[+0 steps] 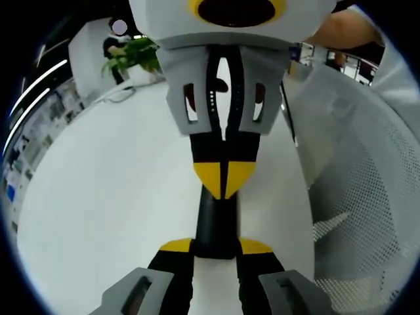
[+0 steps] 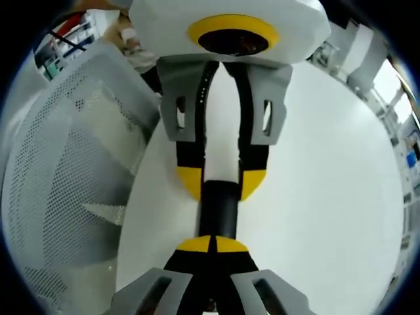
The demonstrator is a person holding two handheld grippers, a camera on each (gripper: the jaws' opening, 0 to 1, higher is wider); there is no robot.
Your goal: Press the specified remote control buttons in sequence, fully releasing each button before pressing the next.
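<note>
My left claw [image 1: 216,252] clamps one end of a black remote [image 1: 216,223]; my right claw [image 2: 213,246], closed, faces it above the white table [image 1: 111,197].

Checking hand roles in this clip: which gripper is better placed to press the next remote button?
Probably the right gripper: its tips are shut together at the end of the remote, ready to poke. The left gripper has its jaws around the remote, holding it.

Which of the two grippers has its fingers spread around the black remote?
The left gripper: its yellow-tipped fingers sit on either side of the black remote. The right gripper has its fingers closed together, tips meeting the remote's end.
</note>
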